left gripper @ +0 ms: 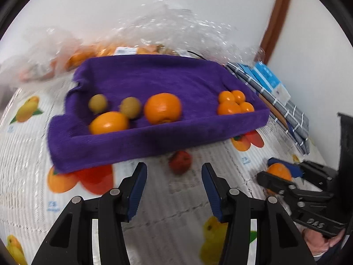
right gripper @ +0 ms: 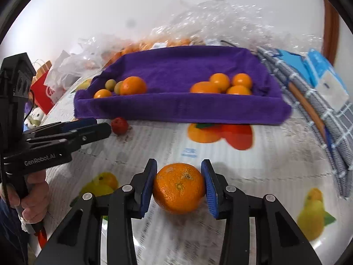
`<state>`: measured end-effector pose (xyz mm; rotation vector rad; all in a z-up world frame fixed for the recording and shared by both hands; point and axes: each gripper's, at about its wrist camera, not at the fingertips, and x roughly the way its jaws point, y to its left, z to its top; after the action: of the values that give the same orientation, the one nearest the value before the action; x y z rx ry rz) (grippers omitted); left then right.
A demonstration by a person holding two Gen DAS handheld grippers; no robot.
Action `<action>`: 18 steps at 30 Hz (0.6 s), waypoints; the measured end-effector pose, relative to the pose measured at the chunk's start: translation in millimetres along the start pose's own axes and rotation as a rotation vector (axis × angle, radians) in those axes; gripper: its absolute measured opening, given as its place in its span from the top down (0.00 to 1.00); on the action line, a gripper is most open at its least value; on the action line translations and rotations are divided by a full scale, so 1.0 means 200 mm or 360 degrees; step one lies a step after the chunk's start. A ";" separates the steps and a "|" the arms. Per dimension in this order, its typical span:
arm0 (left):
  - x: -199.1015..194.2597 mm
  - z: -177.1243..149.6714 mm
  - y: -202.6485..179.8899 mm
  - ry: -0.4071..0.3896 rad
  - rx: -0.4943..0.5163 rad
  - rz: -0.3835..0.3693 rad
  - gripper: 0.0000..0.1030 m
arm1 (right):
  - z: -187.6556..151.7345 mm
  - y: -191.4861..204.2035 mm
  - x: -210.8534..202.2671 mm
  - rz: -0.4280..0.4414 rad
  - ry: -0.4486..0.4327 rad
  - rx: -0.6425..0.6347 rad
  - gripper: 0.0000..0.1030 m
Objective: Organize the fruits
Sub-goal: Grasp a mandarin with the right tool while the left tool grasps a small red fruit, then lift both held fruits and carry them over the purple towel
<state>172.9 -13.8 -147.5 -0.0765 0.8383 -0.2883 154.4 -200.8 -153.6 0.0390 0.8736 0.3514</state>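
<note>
Right gripper (right gripper: 179, 184) brackets an orange (right gripper: 178, 187), left pad touching, right pad barely off (grip slack). Left gripper (left gripper: 174, 187) open, empty, near red fruit (left gripper: 180, 161). Fruit-print tablecloth (right gripper: 253, 165); purple-towelled tray (right gripper: 181, 108) holds sorted fruit; white wall (right gripper: 88, 11).

A table (right gripper: 253, 165) carries everything, covered by a pale cloth printed with oranges, pears and lemons. A purple towel-lined tray (right gripper: 181, 108) sits on it toward the back. Just in front of the tray's near edge lies a small red fruit (right gripper: 119, 125), perhaps a strawberry, too blurred to be sure. A mandarin (right gripper: 178, 187) rests on the cloth nearer the front. A folded grey checked cloth (right gripper: 326, 119) lies along the right side beside a blue-and-white carton (right gripper: 324, 77). Crumpled clear plastic bags (right gripper: 209, 22) pile up behind the tray.
</note>
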 end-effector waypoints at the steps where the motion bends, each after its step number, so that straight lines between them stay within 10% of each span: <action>1: 0.02 0.01 -0.02 0.0003 0.0009 0.0014 0.52 | 0.00 -0.02 -0.02 -0.0011 -0.0005 0.0008 0.60; 8: 0.09 0.04 -0.07 0.0047 -0.0015 0.0096 0.76 | 0.00 -0.15 -0.12 -0.0085 -0.0057 0.0081 0.60; 18: -0.02 0.03 -0.04 -0.0012 -0.0083 0.0032 0.76 | 0.06 -0.15 -0.12 -0.0078 -0.0089 0.0099 0.60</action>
<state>172.8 -20.9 -139.8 -0.1180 0.8389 -0.2473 157.5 -235.4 -133.4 0.0842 0.8288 0.2759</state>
